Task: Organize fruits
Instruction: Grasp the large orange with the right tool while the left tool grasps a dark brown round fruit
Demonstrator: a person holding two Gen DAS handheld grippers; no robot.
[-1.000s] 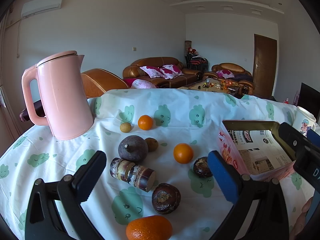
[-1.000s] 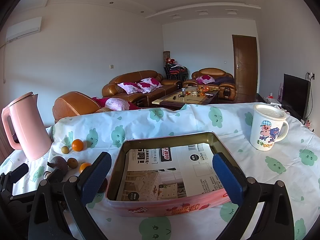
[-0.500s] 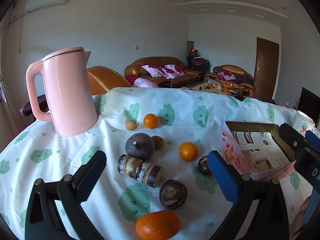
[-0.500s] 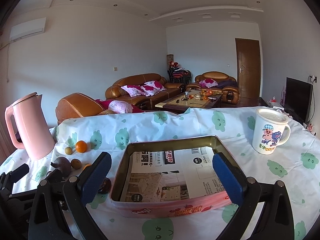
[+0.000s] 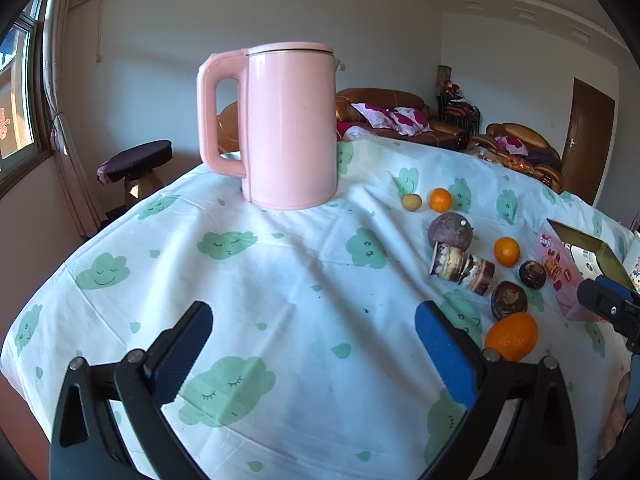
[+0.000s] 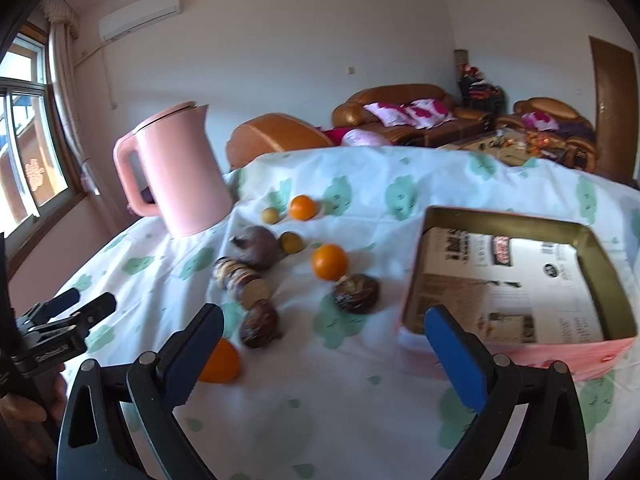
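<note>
With both grippers' fingers spread wide and empty, I judge I'm lining my right gripper [image 6: 322, 354] toward the nearest orange [image 6: 220, 362], destined for the tin [image 6: 516, 344].

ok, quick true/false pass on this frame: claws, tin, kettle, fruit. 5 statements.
1. Both claws are open and hold nothing. True: left claw and right claw both gape over bare cloth.
2. The tin already has fruit in it. False: only printed paper lines it.
3. The kettle stands upright with its lid shut. True.
4. The cane piece stands on end. False: it lies on its side beside the round purple fruit.
5. The big orange is between the left claw's fingers. False: it sits on the cloth outside the right-hand finger.
</note>
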